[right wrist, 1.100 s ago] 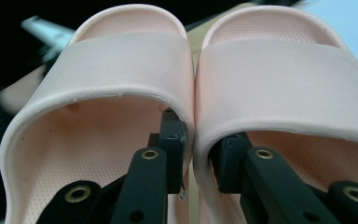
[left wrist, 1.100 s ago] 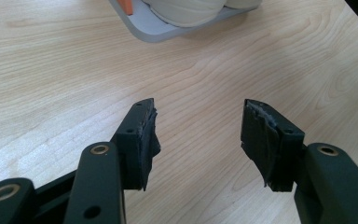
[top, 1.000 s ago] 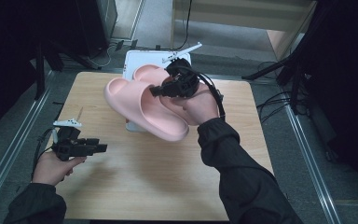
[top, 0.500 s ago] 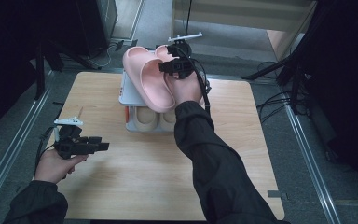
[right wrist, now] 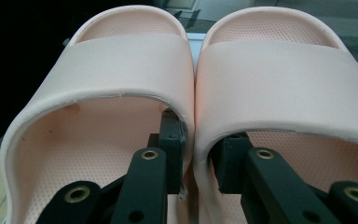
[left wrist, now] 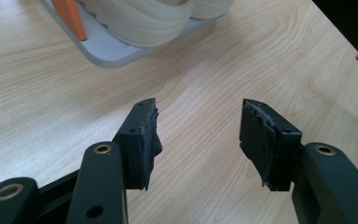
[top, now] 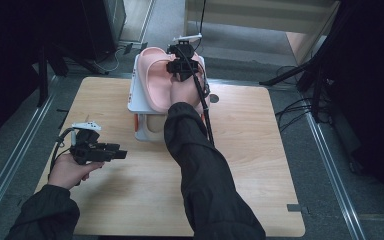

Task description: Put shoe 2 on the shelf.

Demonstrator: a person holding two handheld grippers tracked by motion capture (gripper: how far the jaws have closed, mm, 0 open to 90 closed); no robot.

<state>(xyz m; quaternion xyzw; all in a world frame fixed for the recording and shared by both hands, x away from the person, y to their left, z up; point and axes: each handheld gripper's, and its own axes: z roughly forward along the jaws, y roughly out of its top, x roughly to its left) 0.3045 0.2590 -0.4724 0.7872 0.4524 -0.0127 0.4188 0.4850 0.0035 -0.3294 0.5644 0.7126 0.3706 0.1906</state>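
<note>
Wooden worktop (top: 240,165) sat in a dim room w/ dark gear at the sides. Nearest the person, the left tool (top: 111,152) hovered low over bare wood, jaws spread wide w/ nothing between them; in the left gripper view its tips (left wrist: 196,135) pointed toward the corner of a white two-tier rack (left wrist: 103,49) w/ an orange post (left wrist: 71,17) and a cream pair of slippers (left wrist: 144,21) on the lower tier. Farther off, the right arm reached across to the rack's top tier (top: 134,95), where the right tool (top: 180,67) held a pink pair of slides (top: 155,82). Right gripper view showed that tool (right wrist: 200,156) pinching the two inner walls together, one jaw inside each slide, left slide (right wrist: 100,116) and right slide (right wrist: 289,98) pressed side by side. Pair looked to be over or on the top shelf, toes pointing away; can't tell if soles were fully down. Judgement: placing step, nearly done. To do it well: keep the pinch firm till both soles sit flat, square the pair to the shelf edges so neither heel overhangs, then open gently and pull straight back w/o dragging a strap. Left tool could steady the rack if it tips.
</note>
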